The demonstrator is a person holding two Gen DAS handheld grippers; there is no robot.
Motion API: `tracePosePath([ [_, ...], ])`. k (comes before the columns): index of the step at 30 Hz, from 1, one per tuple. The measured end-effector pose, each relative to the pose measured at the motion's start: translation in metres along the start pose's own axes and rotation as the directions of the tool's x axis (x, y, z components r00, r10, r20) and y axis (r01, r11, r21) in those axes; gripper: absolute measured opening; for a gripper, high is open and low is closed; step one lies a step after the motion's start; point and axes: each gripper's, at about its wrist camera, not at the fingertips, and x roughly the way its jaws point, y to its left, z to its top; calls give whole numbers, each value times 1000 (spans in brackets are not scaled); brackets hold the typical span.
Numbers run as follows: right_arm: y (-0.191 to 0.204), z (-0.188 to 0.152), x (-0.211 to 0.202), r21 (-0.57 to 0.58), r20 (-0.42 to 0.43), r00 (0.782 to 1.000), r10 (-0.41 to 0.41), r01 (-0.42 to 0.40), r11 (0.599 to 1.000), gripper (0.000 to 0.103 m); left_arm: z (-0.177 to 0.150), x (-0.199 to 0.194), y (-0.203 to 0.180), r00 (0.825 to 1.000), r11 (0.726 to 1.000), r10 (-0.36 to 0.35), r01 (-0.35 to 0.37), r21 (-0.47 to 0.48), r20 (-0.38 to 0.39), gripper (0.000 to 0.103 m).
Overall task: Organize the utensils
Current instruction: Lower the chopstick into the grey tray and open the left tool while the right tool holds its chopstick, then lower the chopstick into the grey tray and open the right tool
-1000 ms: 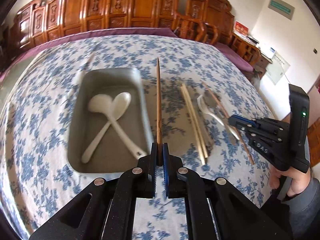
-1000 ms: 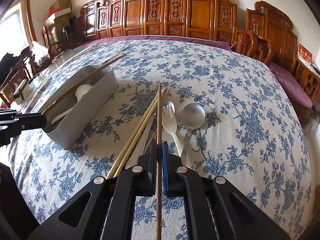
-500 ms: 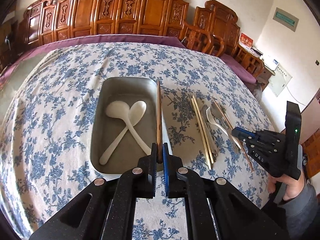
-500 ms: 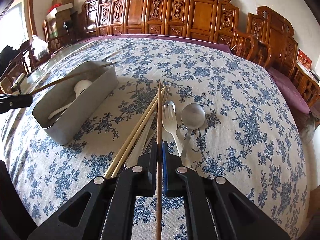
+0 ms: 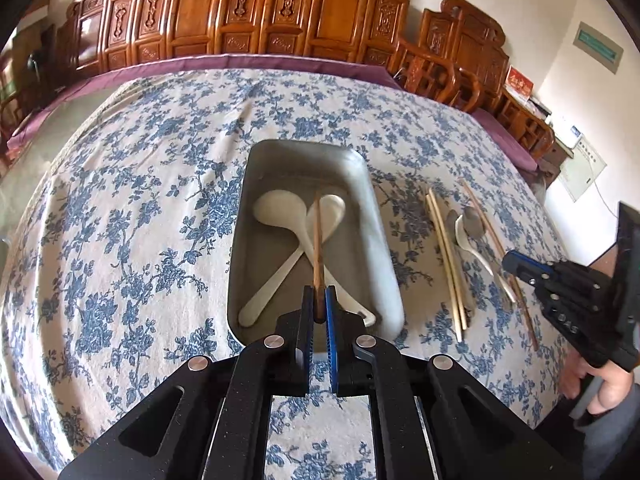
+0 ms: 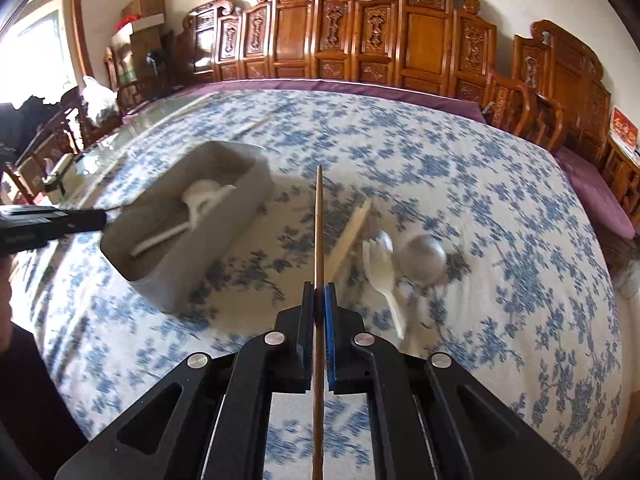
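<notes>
Left wrist view shows the left gripper (image 5: 319, 306) pinching 1 thin, stiff, light chopstick (image 5: 317, 240) over the tray (image 5: 376, 240), while the right gripper (image 6: 319, 300) pinches another chopstick (image 6: 319, 220) mid-stick.

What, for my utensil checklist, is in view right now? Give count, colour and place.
grey rectangular metal tray: one, grey, centre of table
white ceramic soup spoons: two, white, crossed inside the tray
pale bamboo chopsticks: two, light tan, on the cloth right of the tray
white plastic fork: one, white, beside the pale chopsticks
silver metal spoon: one, silver, right of the fork
dark brown wooden chopstick: one, brown, over the tray
second dark brown wooden chopstick: one, brown, above the cloth
blue floral tablecloth: one, blue and white, covering the table
carved wooden chairs: several, reddish brown, along the wall
left tongs: black, shut on the first brown chopstick
right tongs: black, shut on the second
</notes>
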Motion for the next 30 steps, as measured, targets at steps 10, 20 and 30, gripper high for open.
tracePosePath([
  [10, 51, 43, 19, 31, 12, 990, 141, -141, 989, 6, 9, -6, 9, 998, 999, 45, -45, 15, 39, 24],
  [20, 90, 83, 66, 81, 5, 976, 220, -219, 972, 6, 17, -24, 41, 991, 995, 98, -96, -36, 88, 25],
  [30, 101, 86, 101, 95, -29, 979, 203, -200, 975, 6, 19, -28, 49, 990, 994, 102, -97, -51, 97, 26],
])
